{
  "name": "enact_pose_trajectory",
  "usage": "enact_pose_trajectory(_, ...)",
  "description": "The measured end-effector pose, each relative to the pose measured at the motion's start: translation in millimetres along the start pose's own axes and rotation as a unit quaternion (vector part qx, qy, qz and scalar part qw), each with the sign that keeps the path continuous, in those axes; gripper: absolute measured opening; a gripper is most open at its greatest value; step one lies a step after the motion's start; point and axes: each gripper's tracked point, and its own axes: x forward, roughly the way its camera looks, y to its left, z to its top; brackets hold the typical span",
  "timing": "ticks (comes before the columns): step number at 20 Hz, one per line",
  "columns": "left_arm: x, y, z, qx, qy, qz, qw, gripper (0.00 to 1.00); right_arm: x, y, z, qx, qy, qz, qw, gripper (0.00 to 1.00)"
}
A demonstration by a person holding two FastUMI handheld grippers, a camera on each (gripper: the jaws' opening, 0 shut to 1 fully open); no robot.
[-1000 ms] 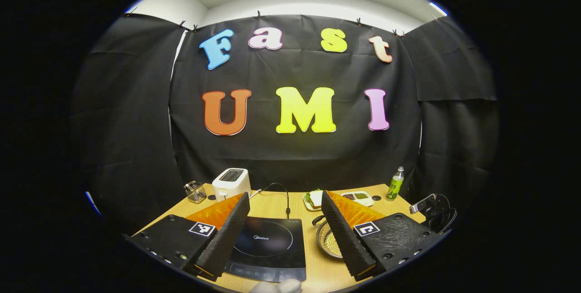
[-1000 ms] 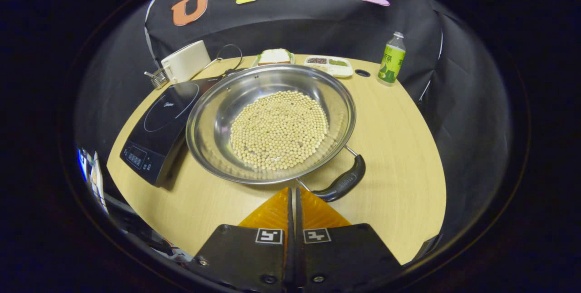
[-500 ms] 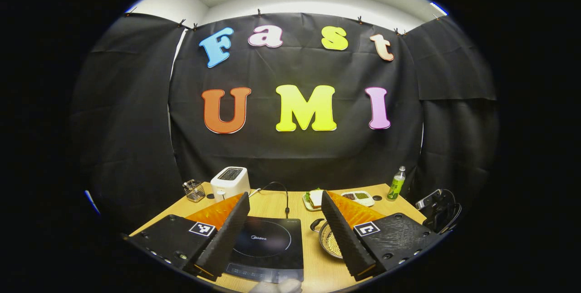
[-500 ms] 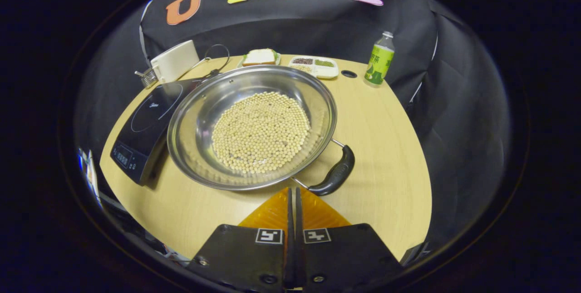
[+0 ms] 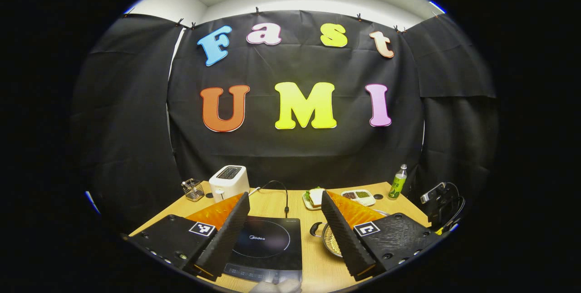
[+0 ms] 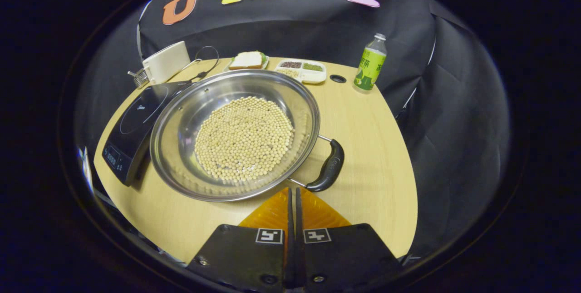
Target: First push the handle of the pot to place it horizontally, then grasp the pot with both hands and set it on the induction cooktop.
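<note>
A steel pot (image 6: 236,134) filled with pale beans sits on the wooden table (image 6: 372,147). Its black side handle (image 6: 329,170) points to the right. My right gripper (image 6: 292,189) is shut with nothing in it, its tips close by the handle's near end. The black induction cooktop (image 6: 136,120) lies just left of the pot, its edge under the rim. In the left gripper view my left gripper (image 5: 285,193) hangs open above the cooktop (image 5: 268,243). The pot (image 5: 330,240) and its other handle (image 5: 315,228) peek out beside the right-hand finger.
Along the table's back stand a white toaster (image 6: 165,61), a wire basket (image 5: 194,189), a plate with a sandwich (image 6: 247,60), a divided tray (image 6: 302,66) and a green bottle (image 6: 370,63). The cooktop's cord (image 5: 283,195) runs back. The right gripper (image 5: 442,197) shows far right.
The pot has turned: its black handle swung from the near-right corner round to the right side. The right gripper followed, staying shut. The left gripper stayed open and hardly moved.
</note>
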Motion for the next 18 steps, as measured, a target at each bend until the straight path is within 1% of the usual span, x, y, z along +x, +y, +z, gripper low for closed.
enact_pose_trajectory(2, 2, -1, -2, 0.003, 0.002, 0.003, 1.0, 0.95, 4, -6, 4, -0.008, -0.002, -0.003, 1.0, 0.04)
enact_pose_trajectory(3, 4, -1, -3, 0.004, 0.003, 0.005, 1.0, 0.95, 7, -8, 7, -0.012, -0.003, -0.003, 1.0, 0.0)
enact_pose_trajectory(4, 6, -2, -4, 0.005, 0.005, 0.007, 1.0, 0.95, 9, -11, 8, -0.014, -0.004, -0.003, 1.0, 0.0)
enact_pose_trajectory(5, 8, -3, -6, 0.006, 0.007, 0.008, 1.0, 0.95, 11, -13, 10, -0.015, -0.003, -0.001, 1.0, 0.04)
enact_pose_trajectory(6, 10, -3, -7, 0.007, 0.008, 0.009, 1.0, 0.95, 14, -15, 12, -0.016, -0.005, -0.001, 1.0, 0.04)
enact_pose_trajectory(8, 12, -6, -10, 0.008, 0.011, 0.012, 1.0, 0.95, 18, -20, 16, -0.025, -0.006, 0.0, 1.0, 0.04)
enact_pose_trajectory(9, 13, -7, -12, 0.008, 0.013, 0.014, 1.0, 0.95, 20, -22, 19, -0.03, -0.007, 0.0, 1.0, 0.0)
enact_pose_trajectory(10, 15, -7, -13, 0.008, 0.014, 0.016, 1.0, 0.95, 23, -25, 21, -0.036, -0.007, -0.001, 0.999, 0.04)
enact_pose_trajectory(11, 16, -7, -15, 0.009, 0.016, 0.018, 1.0, 0.95, 25, -27, 24, -0.042, -0.007, 0.0, 0.999, 0.04)
enact_pose_trajectory(12, 18, -7, -18, 0.009, 0.018, 0.02, 1.0, 0.95, 27, -29, 26, -0.048, -0.007, 0.002, 0.999, 0.0)
enact_pose_trajectory(13, 19, -7, -20, 0.01, 0.021, 0.024, 0.999, 0.95, 28, -30, 28, -0.058, -0.007, 0.004, 0.998, 0.03)
enact_pose_trajectory(14, 21, -7, -22, 0.009, 0.023, 0.026, 0.999, 0.95, 31, -32, 32, -0.069, -0.007, 0.004, 0.998, 0.0)
enact_pose_trajectory(15, 22, -7, -24, 0.008, 0.025, 0.03, 0.999, 0.95, 33, -34, 35, -0.08, -0.008, 0.004, 0.997, 0.04)
enact_pose_trajectory(18, 25, -8, -29, 0.006, 0.029, 0.037, 0.999, 0.95, 42, -38, 45, -0.095, -0.009, 0.006, 0.995, 0.04)
